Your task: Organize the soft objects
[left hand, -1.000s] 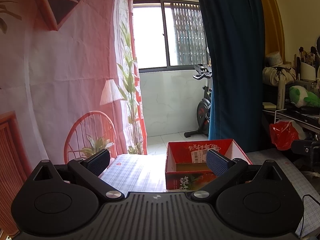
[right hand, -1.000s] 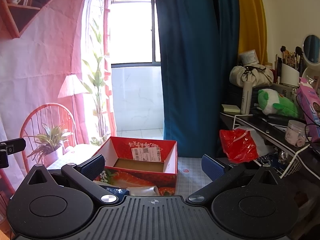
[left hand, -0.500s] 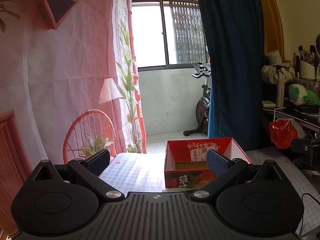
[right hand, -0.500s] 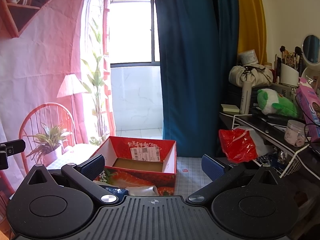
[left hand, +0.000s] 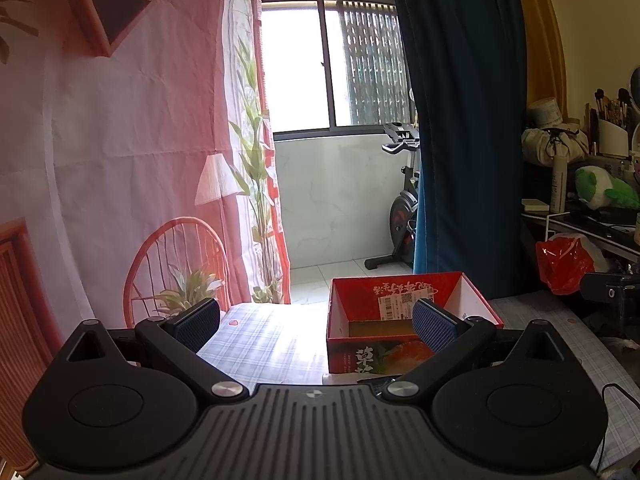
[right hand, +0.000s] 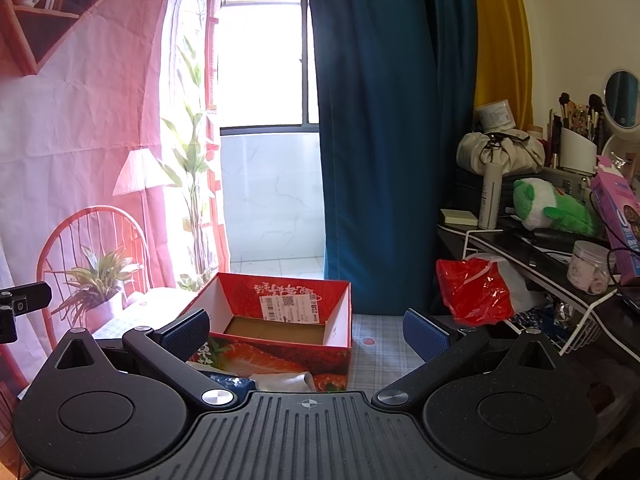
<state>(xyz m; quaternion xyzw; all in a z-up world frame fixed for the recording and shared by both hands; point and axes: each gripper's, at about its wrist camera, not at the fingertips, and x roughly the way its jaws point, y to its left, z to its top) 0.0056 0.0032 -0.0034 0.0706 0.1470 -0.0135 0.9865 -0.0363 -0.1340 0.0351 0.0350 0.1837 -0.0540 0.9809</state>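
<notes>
Looking along your left gripper [left hand: 316,326], jaws spread wide and holding nothing, you see one red box [left hand: 408,320] standing open on the checked table [left hand: 264,344], bare cloth to its left. Along your right gripper [right hand: 306,334], jaws likewise apart and empty, the same box [right hand: 280,332] sits ahead, one crumpled blue-and-white soft bundle [right hand: 260,380] touching its near wall, one green plush toy [right hand: 552,208] on the shelf.
</notes>
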